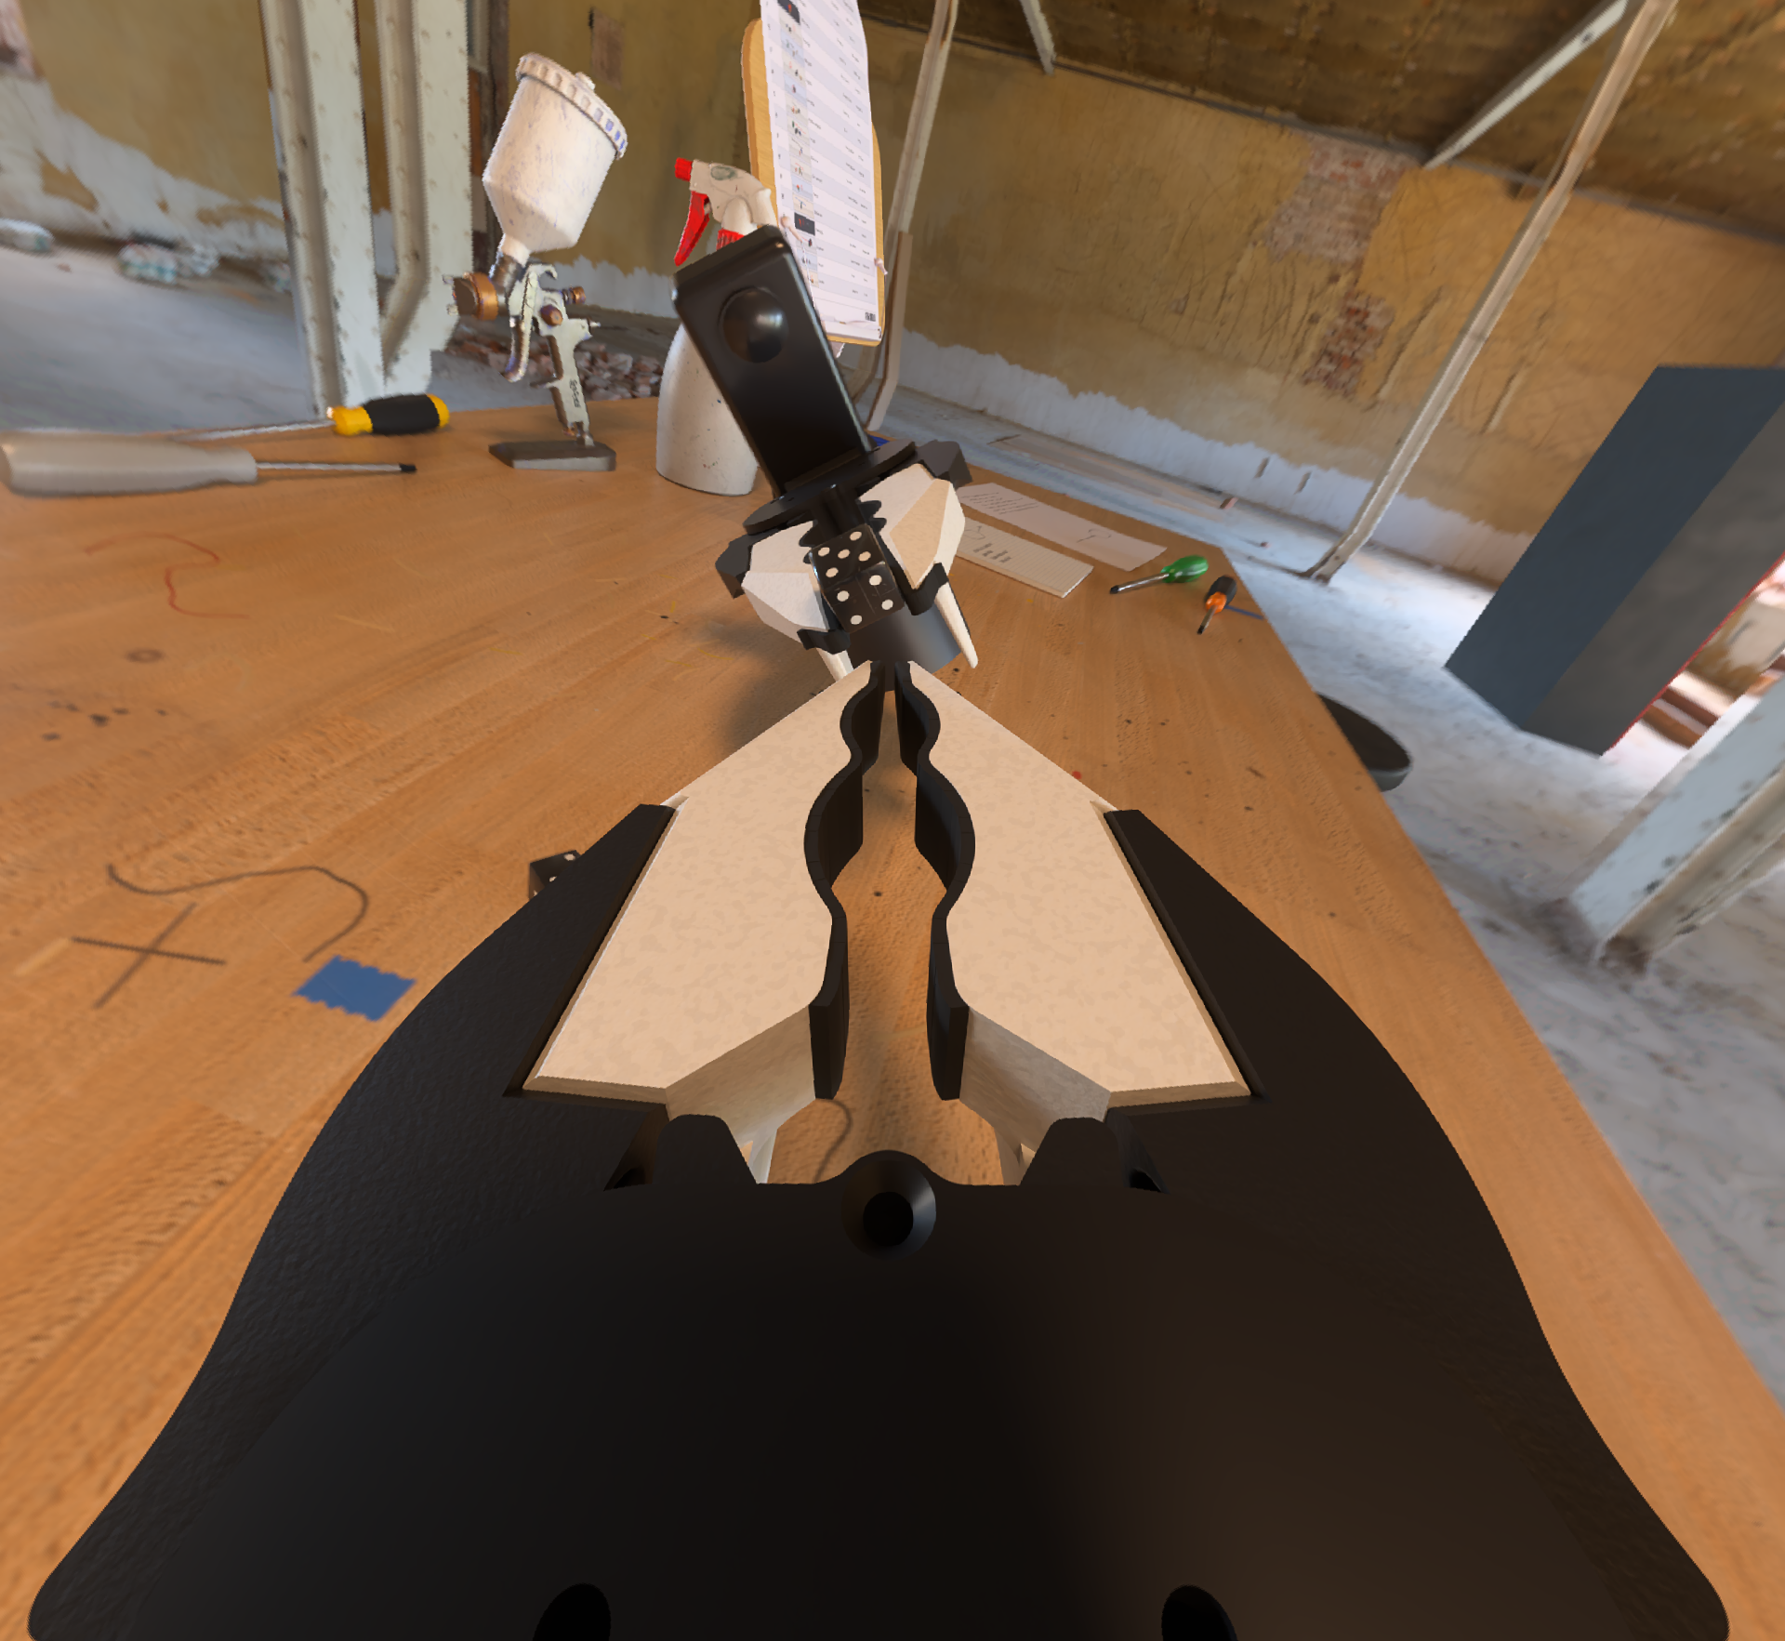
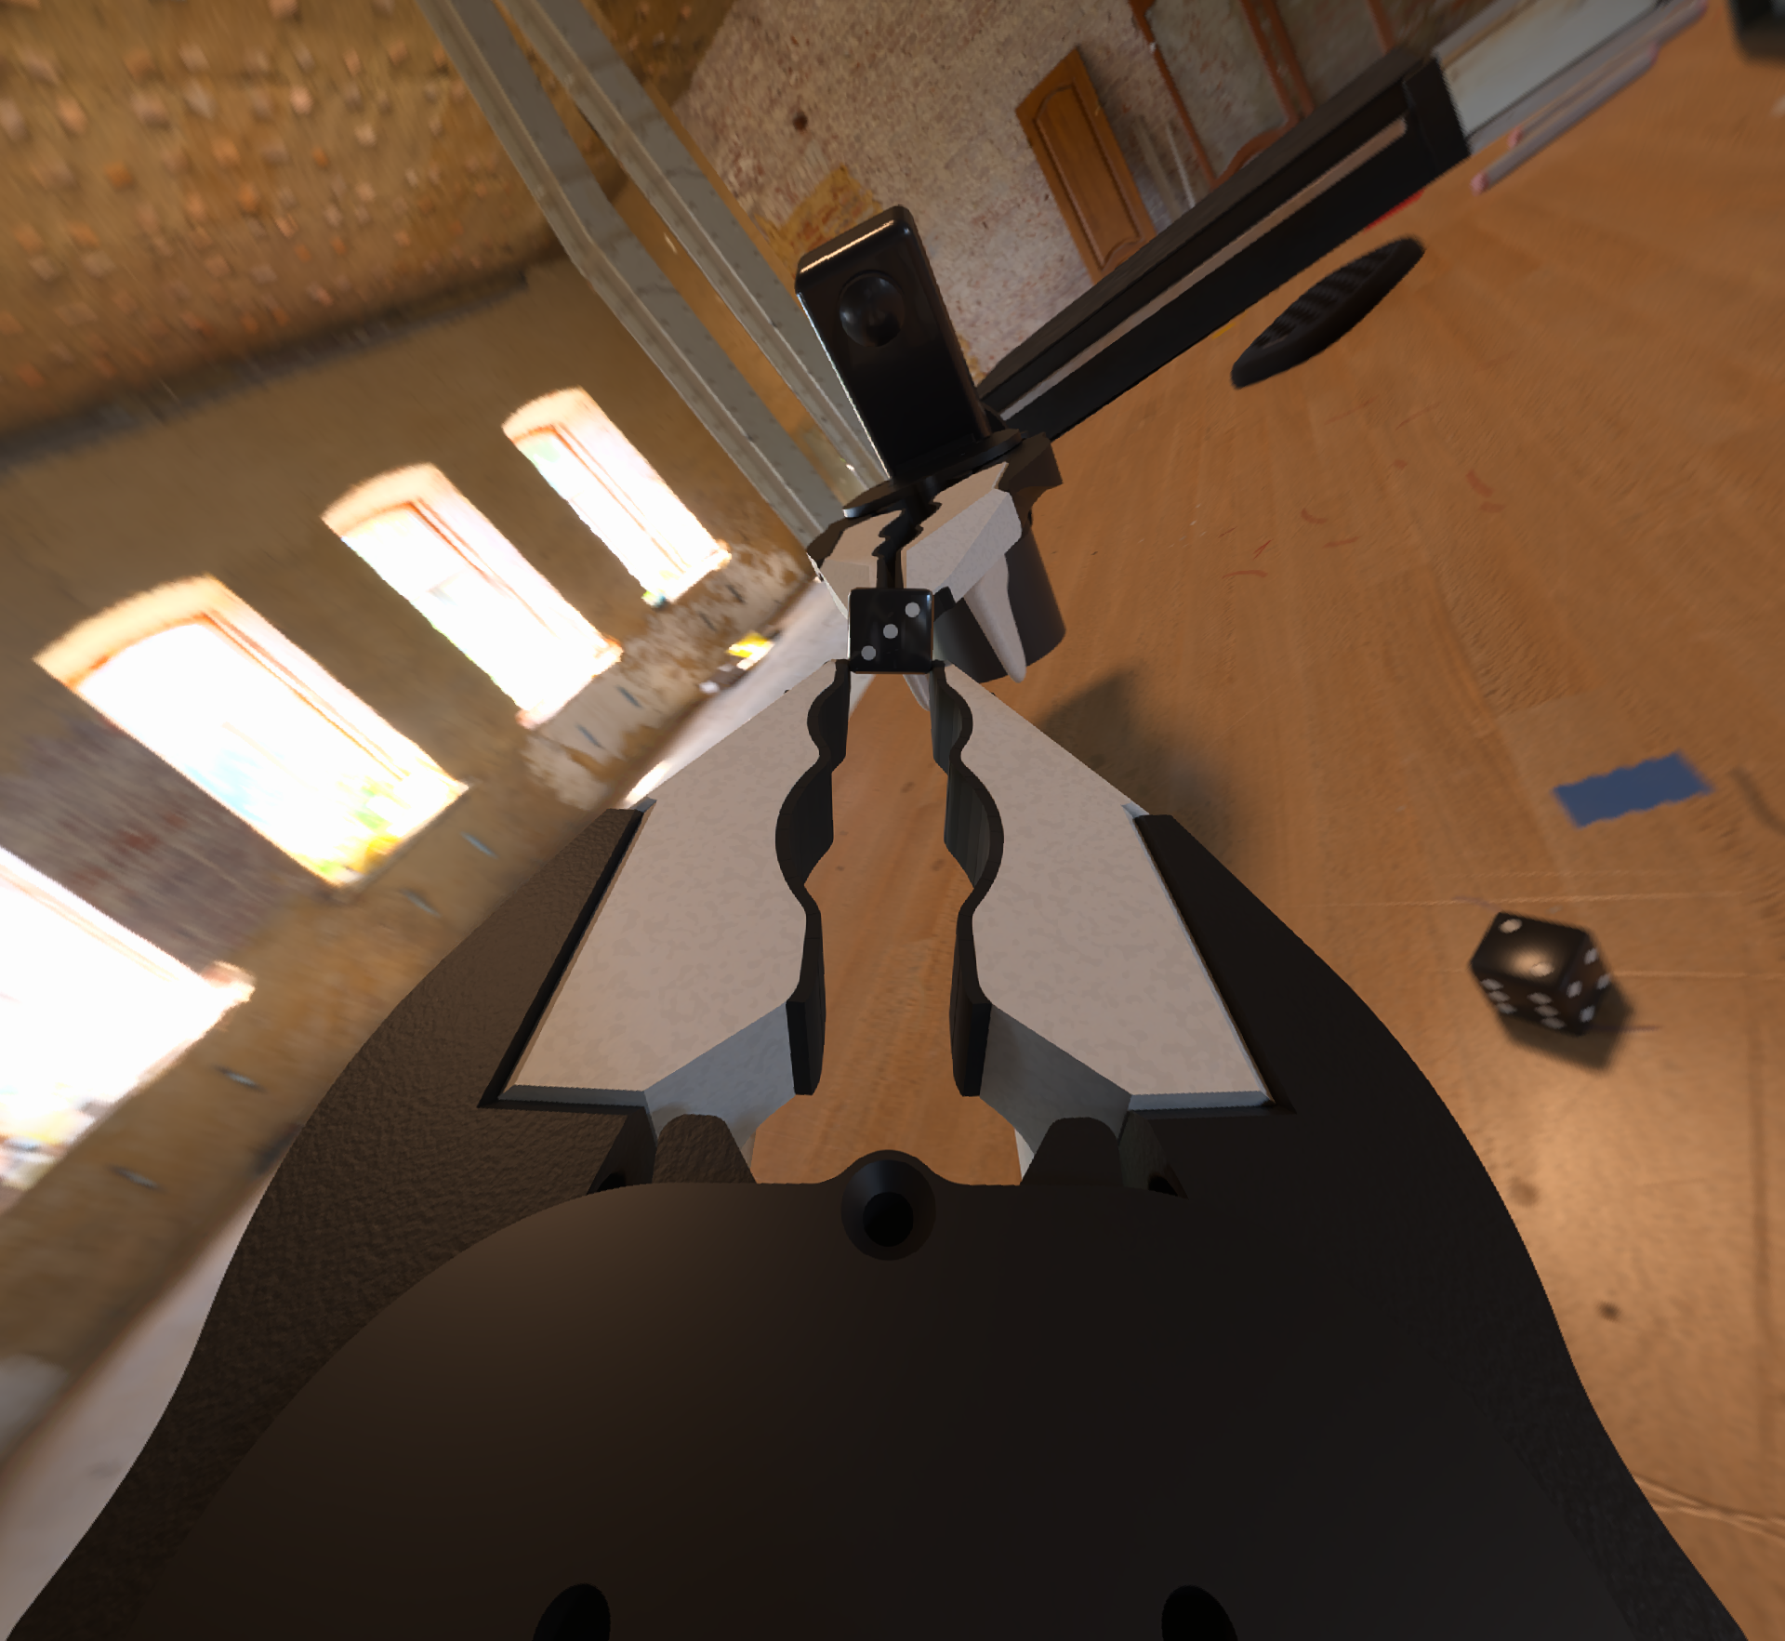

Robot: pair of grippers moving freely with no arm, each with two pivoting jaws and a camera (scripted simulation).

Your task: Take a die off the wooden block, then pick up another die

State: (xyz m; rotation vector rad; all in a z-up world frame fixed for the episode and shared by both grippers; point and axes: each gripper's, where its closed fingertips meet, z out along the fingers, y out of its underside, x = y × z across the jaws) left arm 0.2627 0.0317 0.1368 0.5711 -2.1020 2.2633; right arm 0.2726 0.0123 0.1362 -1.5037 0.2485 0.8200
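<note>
My right gripper (image 2: 889, 669) is shut on a black die (image 2: 890, 633) with white pips, held at its fingertips above the wooden table (image 2: 1352, 629). In the left wrist view the same die (image 1: 858, 580) sits between the right gripper's fingers (image 1: 942, 532), just beyond my left gripper (image 1: 889, 672), which is shut and empty and points tip to tip at the right one. A second black die (image 2: 1541, 981) lies on the table to the lower right of my right gripper. In the left wrist view it (image 1: 552, 872) is mostly hidden behind my left finger. No wooden block is in view.
At the table's back stand a paint spray gun (image 1: 541, 262), a white spray bottle (image 1: 705, 426) and a clipboard (image 1: 811, 97). Screwdrivers lie at the back left (image 1: 391, 414) and right (image 1: 1164, 573). Blue tape (image 1: 353, 986) marks the table. The table edge (image 1: 1352, 774) runs along the right.
</note>
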